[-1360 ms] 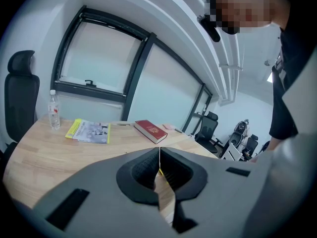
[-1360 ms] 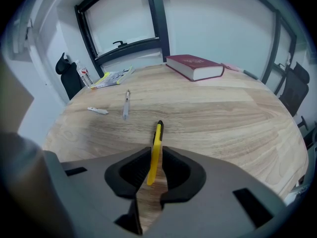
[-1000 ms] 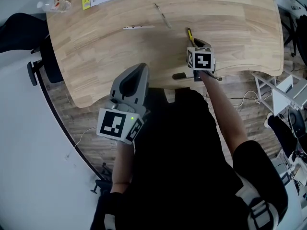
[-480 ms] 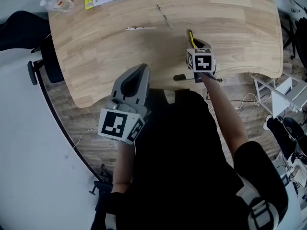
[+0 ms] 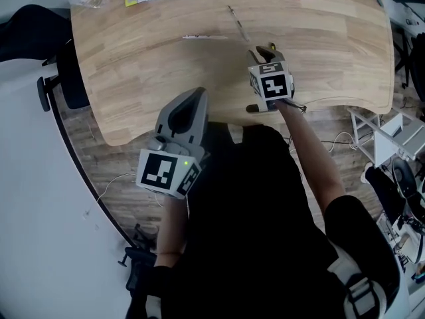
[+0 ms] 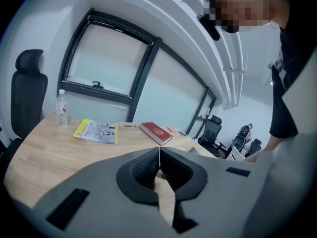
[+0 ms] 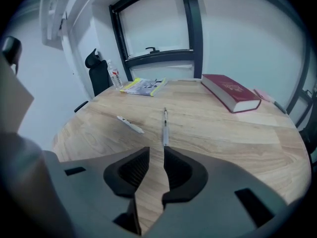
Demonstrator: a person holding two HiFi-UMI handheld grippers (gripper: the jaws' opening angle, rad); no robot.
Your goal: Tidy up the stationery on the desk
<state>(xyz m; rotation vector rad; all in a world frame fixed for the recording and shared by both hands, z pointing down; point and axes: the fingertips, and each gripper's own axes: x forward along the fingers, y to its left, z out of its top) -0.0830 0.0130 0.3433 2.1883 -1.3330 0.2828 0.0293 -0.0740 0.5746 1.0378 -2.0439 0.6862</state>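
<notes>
Fingers (image 7: pixel 179 172) of your right gripper (image 7: pixel 156 148) stand slightly apart and empty. Your left gripper (image 6: pixel 159 152) is pinched closed on nothing, held off the counter's (image 5: pixel 133 78) near edge. In the last second your right gripper has swung left along the near edge, lining up with the grey pen (image 7: pixel 165 128) lying just ahead toward the far edge, likely your next pick. The yellow pencil it pointed at before is now hidden under it.
</notes>
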